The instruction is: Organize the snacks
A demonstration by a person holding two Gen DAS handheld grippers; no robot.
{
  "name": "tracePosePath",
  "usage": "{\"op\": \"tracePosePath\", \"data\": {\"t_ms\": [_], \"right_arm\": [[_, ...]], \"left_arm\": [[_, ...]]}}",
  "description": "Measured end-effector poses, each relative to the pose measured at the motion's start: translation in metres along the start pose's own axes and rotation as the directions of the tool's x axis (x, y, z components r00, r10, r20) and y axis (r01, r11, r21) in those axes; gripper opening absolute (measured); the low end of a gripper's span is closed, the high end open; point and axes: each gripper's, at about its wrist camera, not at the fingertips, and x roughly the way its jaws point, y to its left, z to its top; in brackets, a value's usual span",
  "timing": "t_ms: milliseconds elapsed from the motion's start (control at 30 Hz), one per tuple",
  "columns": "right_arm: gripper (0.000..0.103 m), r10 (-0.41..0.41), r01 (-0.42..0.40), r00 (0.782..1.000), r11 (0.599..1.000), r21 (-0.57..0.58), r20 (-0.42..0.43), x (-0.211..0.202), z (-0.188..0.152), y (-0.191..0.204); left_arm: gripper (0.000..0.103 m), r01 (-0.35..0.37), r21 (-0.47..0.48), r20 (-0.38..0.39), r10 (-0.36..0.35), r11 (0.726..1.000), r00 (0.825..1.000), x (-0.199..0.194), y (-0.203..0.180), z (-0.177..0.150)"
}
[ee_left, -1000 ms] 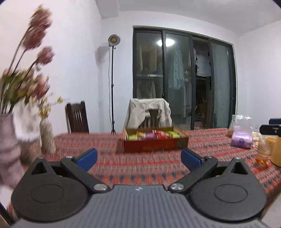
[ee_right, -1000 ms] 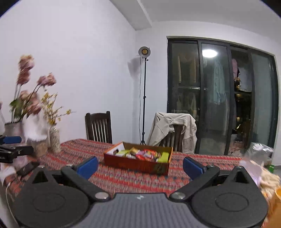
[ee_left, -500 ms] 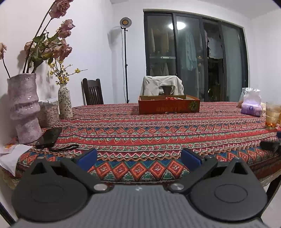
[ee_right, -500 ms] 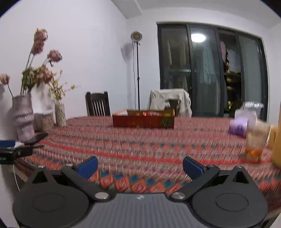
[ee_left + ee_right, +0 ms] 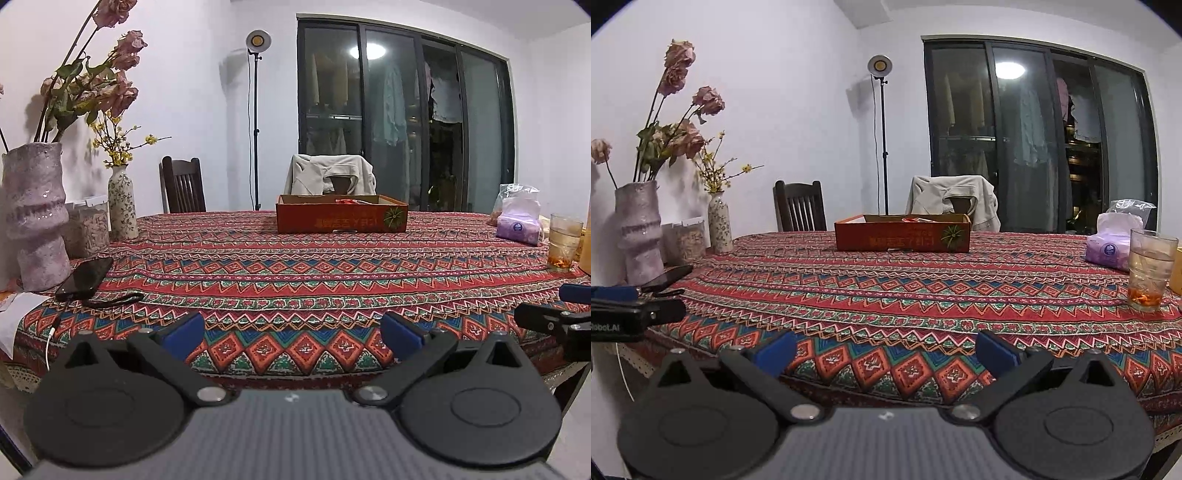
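Both hand-held grippers sit low at the table's near edge, the left hand-held gripper (image 5: 291, 330) and the right hand-held gripper (image 5: 886, 349), each spread wide with nothing between the fingers. The snacks (image 5: 349, 201) are in the orange box (image 5: 341, 221) toward the far edge, only their tops peeking over the rim. Fits either snacks already tidied in, or a sort still to come. Can't tell which.
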Motion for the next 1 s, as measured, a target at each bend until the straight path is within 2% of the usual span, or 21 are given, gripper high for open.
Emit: {"op": "tracePosePath", "data": {"t_ms": [1000], "right_arm": [[0.103, -0.017, 0.017, 0.999, 1.000, -0.012, 0.031, -0.0038, 0.0031, -0.0016]], "left_arm": [[0.103, 0.013, -0.025, 0.010, -0.013, 1.000, 1.000, -0.0046, 0.0002, 0.0037]]}}
